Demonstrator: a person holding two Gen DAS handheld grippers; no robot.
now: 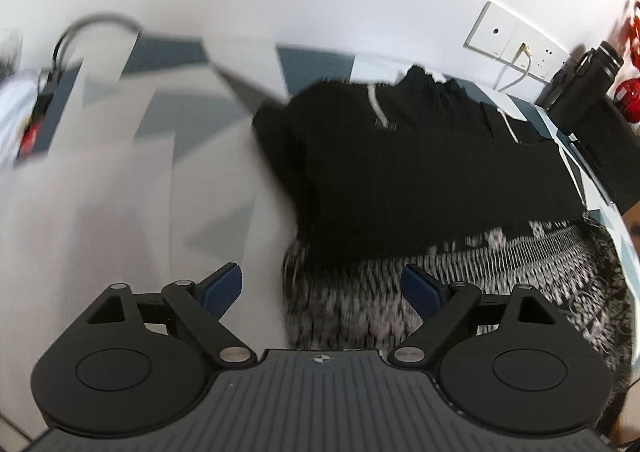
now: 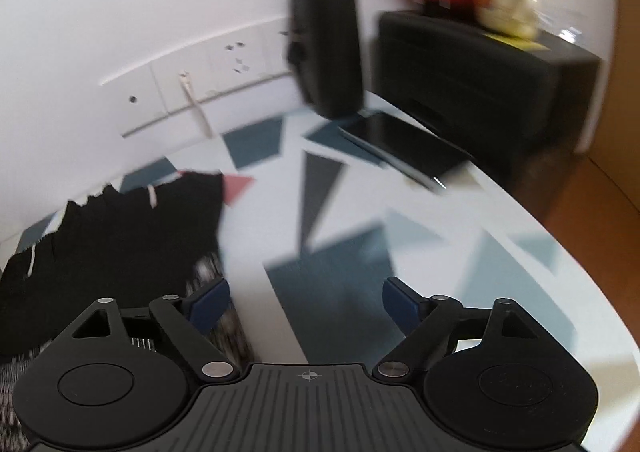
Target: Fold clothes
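Observation:
A black garment (image 1: pixel 420 171) with white drawstrings lies folded on the table, over a black-and-white patterned piece (image 1: pixel 500 272) that shows along its near edge. My left gripper (image 1: pixel 322 286) hangs above the near left corner of the patterned piece, jaws wide apart and nothing between the blue pads. In the right wrist view the same black garment (image 2: pixel 112 236) sits at the left. My right gripper (image 2: pixel 306 302) is open over the bare tabletop just right of the clothes, its left pad (image 2: pixel 208 304) above the patterned edge. Both views are motion-blurred.
The tabletop (image 2: pixel 400 236) is white with blue and grey shapes. At the back right stand a black bottle (image 2: pixel 326 35), a dark tablet (image 2: pixel 404 147) and a black box (image 2: pixel 480 75) with red and yellow items on top. A wall socket panel (image 1: pixel 516 39) holds a plugged cable.

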